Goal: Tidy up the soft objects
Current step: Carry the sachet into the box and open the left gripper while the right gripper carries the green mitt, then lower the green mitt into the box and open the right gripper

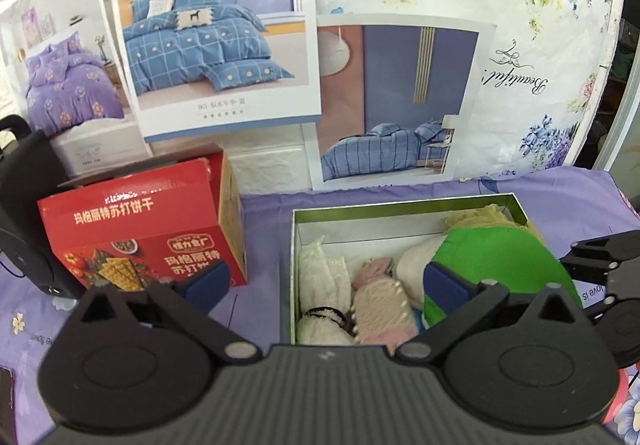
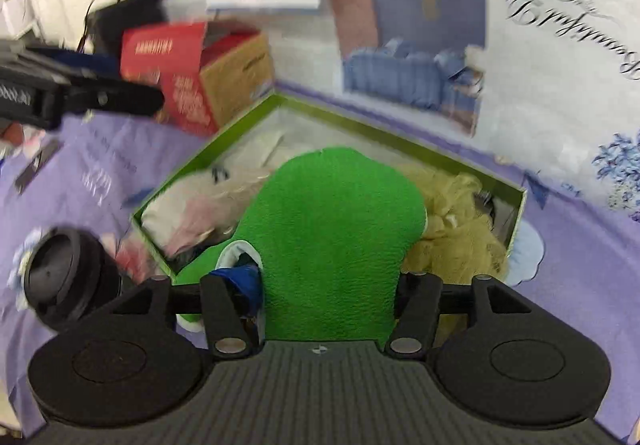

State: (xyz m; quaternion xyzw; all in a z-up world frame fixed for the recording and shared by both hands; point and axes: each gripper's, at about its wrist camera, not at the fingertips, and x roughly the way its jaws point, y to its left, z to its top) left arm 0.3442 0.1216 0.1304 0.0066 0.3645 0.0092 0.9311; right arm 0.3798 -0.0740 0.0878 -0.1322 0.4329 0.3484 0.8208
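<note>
While both grippers hover over a purple bedsheet (image 1: pixel 264 213), soft things fill an open green box (image 2: pixel 400 143).

Ahead of the wide-open, empty left gripper (image 1: pixel 326 279) sit 1 red biscuit carton (image 1: pixel 148 229) and that box of pale fluffy items (image 1: pixel 360 297). Between the right gripper's (image 2: pixel 330 281) parted fingers lies a green mitt (image 2: pixel 340 229); whether they pinch it is unclear. Beige netting (image 2: pixel 460 229) sits to its right.

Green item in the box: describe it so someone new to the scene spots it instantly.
Find the open green-rimmed box on the purple floral cloth, right of the red biscuit carton. The green cloth bulges over its right end, beside a pale yellow mesh puff. It alone is bright green; its neighbours are cream or pink.
</note>
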